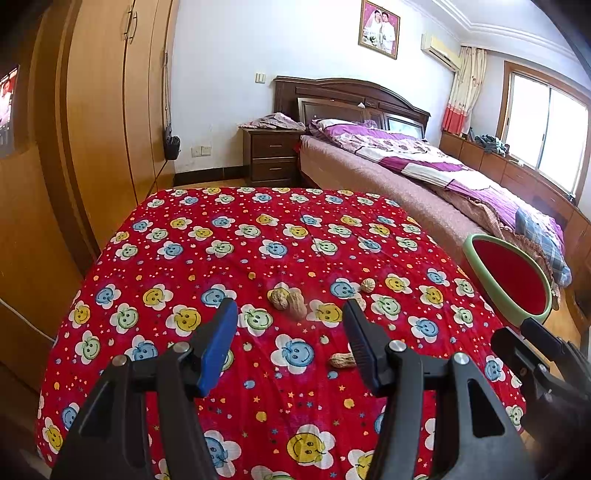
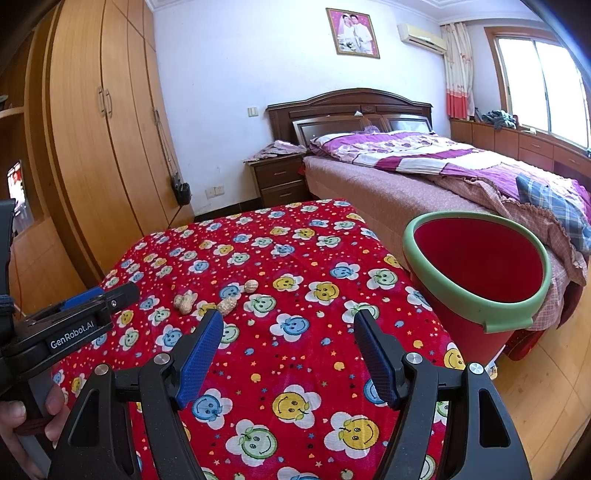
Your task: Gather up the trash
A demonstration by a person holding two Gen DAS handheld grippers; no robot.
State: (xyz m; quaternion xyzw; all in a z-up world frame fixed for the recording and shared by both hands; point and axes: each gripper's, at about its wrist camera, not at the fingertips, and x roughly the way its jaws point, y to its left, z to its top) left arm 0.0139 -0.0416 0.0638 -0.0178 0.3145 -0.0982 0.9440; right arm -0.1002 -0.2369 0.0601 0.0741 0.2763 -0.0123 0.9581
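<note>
i see four tan peanut shells (image 1: 288,301) lying loose on the red smiley-print cloth (image 1: 221,258): two touching, one apart at their 2 o'clock, one nearer me at 5 o'clock. a red bin with green rim (image 2: 476,273) stands upright at 3 o'clock, beside the cloth's edge.

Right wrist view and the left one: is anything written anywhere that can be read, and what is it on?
"GenRobot.AI": white letters on the black body of the left tongs, seen in the right wrist view.
Screen by the wardrobe: anything on it is too blurred to read.
Framed photo on the wall: no text visible.
Nothing else carries readable writing.
</note>
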